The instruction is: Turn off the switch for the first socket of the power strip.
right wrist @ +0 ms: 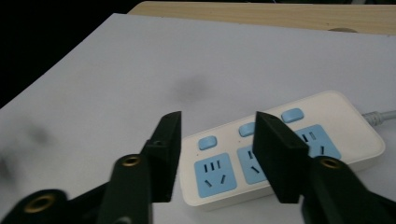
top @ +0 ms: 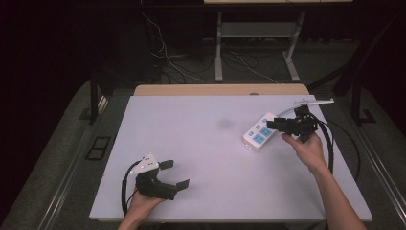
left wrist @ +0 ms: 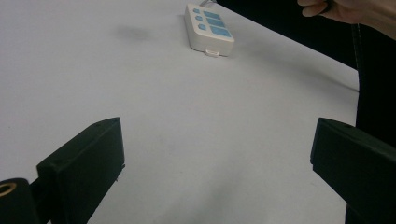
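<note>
Hovering over the near end of the white power strip [right wrist: 285, 149], the right gripper [right wrist: 217, 156] had its two black jaws parted by a moderate gap and held nothing; between them I could see a blue socket and a small blue switch on the strip's face. From above, that gripper [top: 282, 124] sat at the strip's [top: 259, 132] right end, with the right hand [top: 306, 146] behind it and its black cable looping off the table's right side. A grey cord left the far end of the strip, well beyond the jaws.

The left gripper [top: 173, 173] rested low near the front left of the white table [top: 191, 124], gripped by the left hand [top: 143, 201]. Its jaws stood wide apart, empty, with bare tabletop between them. Far ahead of those jaws and slightly right of their midline lay the strip [left wrist: 208, 28], well apart from them. A faint dark smudge [top: 223, 123] marked the board left of the strip, ahead of the right jaws.
</note>
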Available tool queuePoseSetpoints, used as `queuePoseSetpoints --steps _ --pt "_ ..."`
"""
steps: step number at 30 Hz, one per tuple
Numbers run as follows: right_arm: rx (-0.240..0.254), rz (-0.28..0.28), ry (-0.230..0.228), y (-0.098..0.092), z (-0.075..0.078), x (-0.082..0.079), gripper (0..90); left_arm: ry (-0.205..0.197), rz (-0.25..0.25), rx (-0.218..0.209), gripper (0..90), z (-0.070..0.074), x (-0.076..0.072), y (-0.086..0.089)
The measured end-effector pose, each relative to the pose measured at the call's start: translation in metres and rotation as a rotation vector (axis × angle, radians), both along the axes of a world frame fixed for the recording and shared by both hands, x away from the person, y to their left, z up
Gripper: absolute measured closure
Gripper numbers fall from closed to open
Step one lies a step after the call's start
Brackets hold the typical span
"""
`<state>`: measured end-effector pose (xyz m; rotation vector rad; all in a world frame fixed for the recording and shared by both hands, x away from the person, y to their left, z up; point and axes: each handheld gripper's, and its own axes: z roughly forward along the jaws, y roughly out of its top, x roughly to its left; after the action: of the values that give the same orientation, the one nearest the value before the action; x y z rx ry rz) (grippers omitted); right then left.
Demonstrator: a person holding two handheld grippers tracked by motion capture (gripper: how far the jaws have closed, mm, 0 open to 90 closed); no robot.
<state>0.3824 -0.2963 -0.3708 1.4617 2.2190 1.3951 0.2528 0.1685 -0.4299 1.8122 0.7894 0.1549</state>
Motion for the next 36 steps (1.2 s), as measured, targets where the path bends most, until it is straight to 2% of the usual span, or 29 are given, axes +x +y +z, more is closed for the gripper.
queuePoseSetpoints --steps 2,3,4,5,6,9,10,11,21,36 --pt "0.007 -0.002 0.000 0.001 0.000 -0.005 39.9 0.000 0.001 -0.001 1.3 0.000 0.000 0.000" --pt "0.009 -0.002 -0.001 0.003 0.001 -0.009 30.2 -0.001 0.001 -0.001 1.3 0.000 0.000 0.000" --pt "0.009 -0.002 -0.001 0.003 0.001 -0.009 30.2 -0.001 0.001 0.000 1.3 0.000 0.000 0.000" --pt "0.012 0.002 0.004 0.005 0.001 -0.013 18.3 -0.001 0.002 0.000 1.3 0.000 0.000 0.000" --pt "0.012 0.002 0.004 0.005 0.001 -0.013 18.3 -0.001 0.002 0.000 1.3 0.000 0.000 0.000" --pt "0.042 0.034 -0.004 0.009 0.001 -0.025 5.0 0.000 0.003 0.002 1.3 0.000 0.000 0.000" --pt "0.042 0.034 -0.004 0.009 0.001 -0.025 5.0 0.000 0.003 0.002 1.3 0.000 0.000 0.000" --pt "0.048 0.046 -0.004 0.010 0.001 -0.027 0.7 0.000 0.004 0.002 1.3 0.000 0.000 0.000" --pt "0.055 0.128 -0.008 0.020 -0.005 -0.056 0.5 0.000 0.005 0.002 1.3 0.000 0.000 0.000" --pt "0.048 0.177 -0.035 0.014 -0.031 -0.101 0.5 0.001 0.005 0.007 1.3 0.000 0.000 0.000"
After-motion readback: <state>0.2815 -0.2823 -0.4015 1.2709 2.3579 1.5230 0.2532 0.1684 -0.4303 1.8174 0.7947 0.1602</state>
